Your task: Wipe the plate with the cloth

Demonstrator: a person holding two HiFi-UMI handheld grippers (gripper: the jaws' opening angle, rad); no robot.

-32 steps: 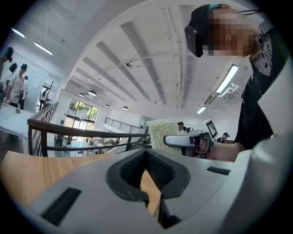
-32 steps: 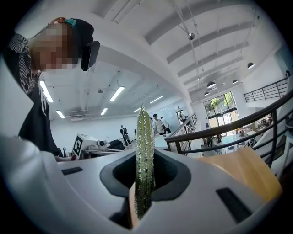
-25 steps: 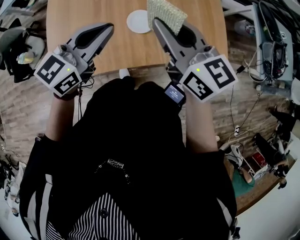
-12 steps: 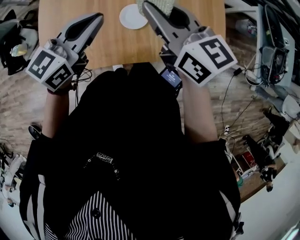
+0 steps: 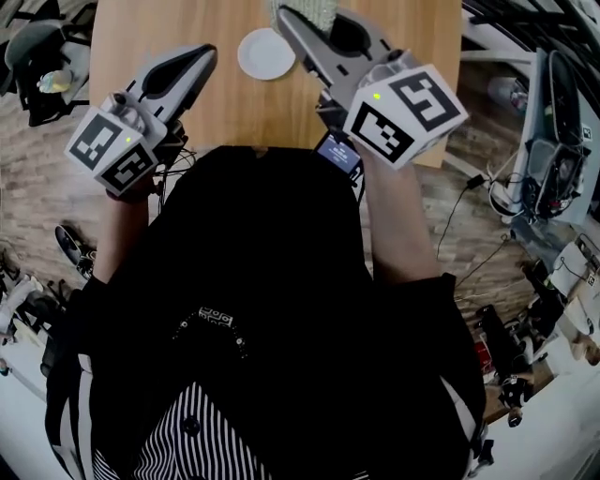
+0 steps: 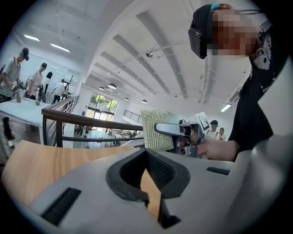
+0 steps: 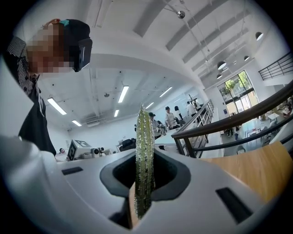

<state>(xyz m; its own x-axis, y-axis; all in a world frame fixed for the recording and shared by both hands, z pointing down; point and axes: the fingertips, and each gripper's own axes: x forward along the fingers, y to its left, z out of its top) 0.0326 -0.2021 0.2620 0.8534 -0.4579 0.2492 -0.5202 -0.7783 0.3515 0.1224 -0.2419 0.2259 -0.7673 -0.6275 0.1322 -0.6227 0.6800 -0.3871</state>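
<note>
**Head view:** a small round white plate (image 5: 266,53) is lying on the light wooden table (image 5: 141,37). It is sitting between the grey left gripper (image 5: 202,58) and the grey right gripper (image 5: 286,17), which is carrying a speckled pale-green woven cloth (image 5: 317,11) just right of the plate.

**Left gripper view:** the jaws are resting together, holding nothing.

**Right gripper view:** the jaws are clamping the cloth, which is standing edge-on between them.

I find no readable text. The cube (image 5: 112,150) on my left gripper (image 5: 207,54) and its twin on my right gripper (image 5: 282,13) show only square patterns (no letters); the small screen (image 5: 338,155) is blurred.
</note>
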